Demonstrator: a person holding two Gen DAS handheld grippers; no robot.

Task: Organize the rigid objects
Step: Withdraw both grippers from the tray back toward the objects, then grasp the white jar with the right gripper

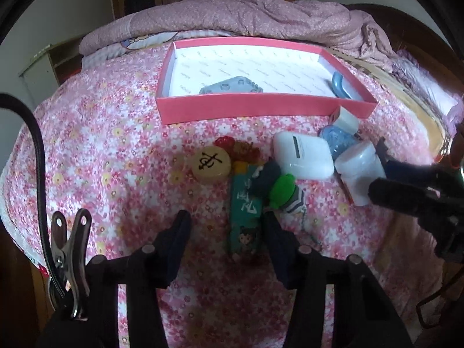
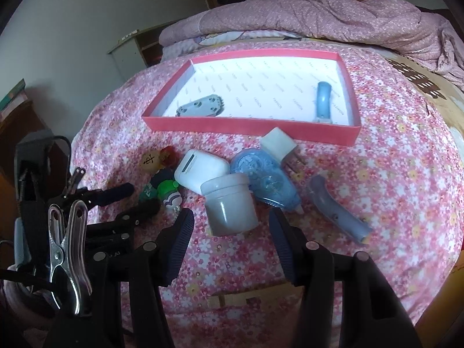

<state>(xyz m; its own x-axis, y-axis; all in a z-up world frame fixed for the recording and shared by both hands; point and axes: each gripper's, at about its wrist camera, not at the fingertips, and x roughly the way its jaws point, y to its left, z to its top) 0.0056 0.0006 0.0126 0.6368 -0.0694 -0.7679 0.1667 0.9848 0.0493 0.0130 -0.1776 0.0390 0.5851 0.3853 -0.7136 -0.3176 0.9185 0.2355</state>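
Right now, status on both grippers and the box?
Left gripper open, straddling teal tag. Right gripper open before white jar. Red box holds two pieces. Clutter crowds both.

Grey studded piece [image 1: 231, 87] and blue curved piece [image 1: 342, 85] partly hidden behind the red tray's near wall [image 1: 249, 108]; teal tag [image 1: 246, 217] overlapped by small figures; its print unreadable.

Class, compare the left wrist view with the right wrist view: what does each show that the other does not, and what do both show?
Only the left wrist view: the full teal tag between the left claw fingers.
Only the right wrist view: a loose blue curved piece on the bedspread and the charger plug's prongs.
Both: the red box, white jar, earbud case and chess piece.
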